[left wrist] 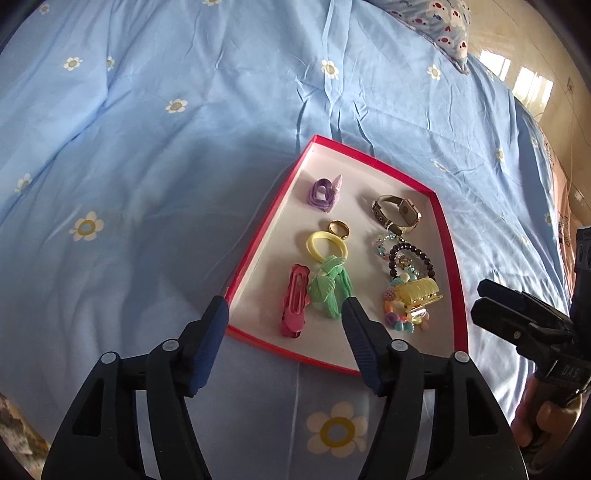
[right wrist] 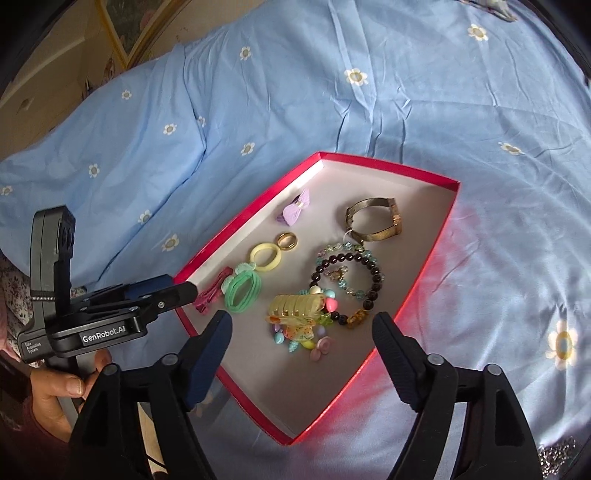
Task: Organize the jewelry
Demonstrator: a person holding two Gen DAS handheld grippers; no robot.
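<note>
Jewelry is lying inside a shallow red box with a white floor, and we are looking down on it from both wrist views. Along the left side we are seeing a purple bow clip, a gold ring touching a yellow hair tie, a green hair tie and a pink snap clip just beside it. Along the right side a gold mesh watch is sitting at the far end, a dark beaded bracelet is lying nearer, and a yellow claw clip is resting on a bracelet of pastel charm beads.

We are holding the left claw above the box's near left corner, jaws spread wide with nothing between them; the pink snap clip and green hair tie are showing below in the gap. We are holding the right claw over the near edge of the box, jaws likewise wide apart and gripping nothing, with the yellow claw clip below the gap.

The box is sitting on a bed covered by a light blue sheet printed with white daisies. A patterned pillow is lying at the far edge.
</note>
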